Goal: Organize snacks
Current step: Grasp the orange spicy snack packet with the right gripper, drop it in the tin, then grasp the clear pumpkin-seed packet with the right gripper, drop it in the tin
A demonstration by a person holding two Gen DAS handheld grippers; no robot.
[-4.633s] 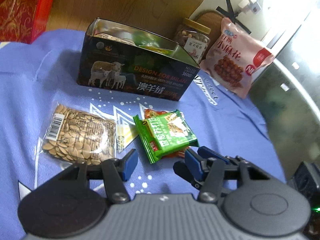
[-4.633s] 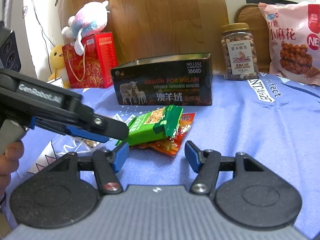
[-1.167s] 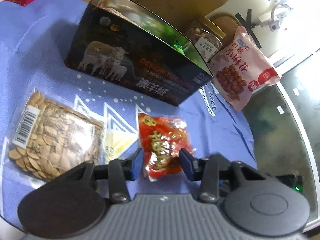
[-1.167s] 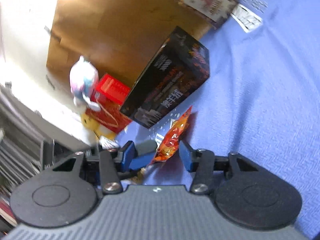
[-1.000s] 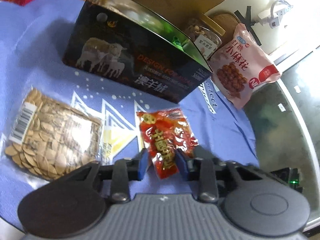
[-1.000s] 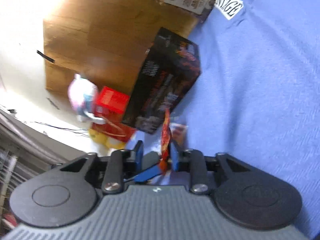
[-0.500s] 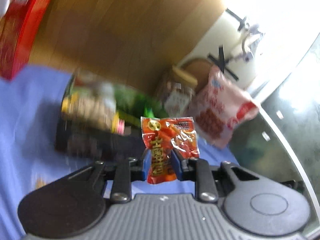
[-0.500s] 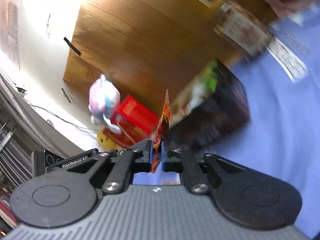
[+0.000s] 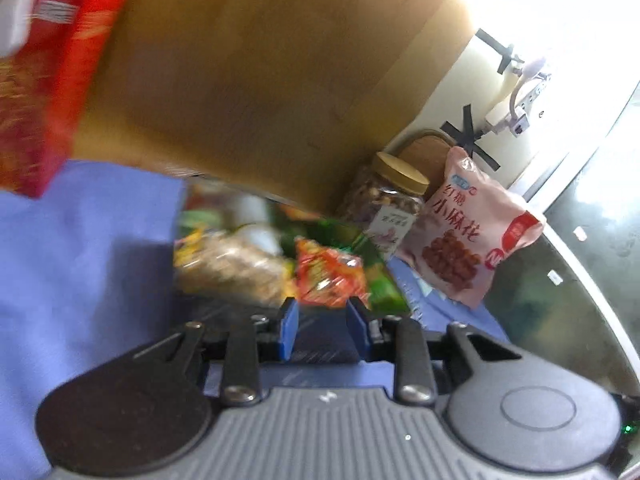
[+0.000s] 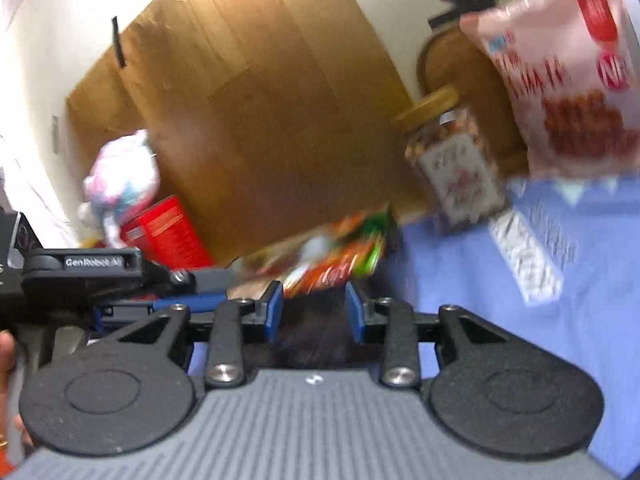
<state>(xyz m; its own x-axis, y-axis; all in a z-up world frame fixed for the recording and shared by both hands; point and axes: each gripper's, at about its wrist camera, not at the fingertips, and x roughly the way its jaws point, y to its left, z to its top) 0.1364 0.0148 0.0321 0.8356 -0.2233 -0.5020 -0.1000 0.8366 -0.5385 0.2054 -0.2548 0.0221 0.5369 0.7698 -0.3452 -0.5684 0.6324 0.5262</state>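
Both your tongs are spread with nothing between the pads. The left tongs [image 9: 322,322] hang over the near wall of the open tin [image 9: 320,336], and the red-orange snack packet [image 9: 330,274] lies loose among the other packets inside, just beyond the blue fingertips [image 9: 289,320]. The right tongs [image 10: 313,312] hover at the same wall, close beside the left unit. Both views are blurred, so how the packet has settled cannot be confirmed. Judgement: the drop-in step is finishing. Lift both tongs straight up, clear of the tin's rim, before swinging away. Avoid the nut jar [image 9: 390,208] and pink twist-snack bag [image 9: 472,236] standing just behind.
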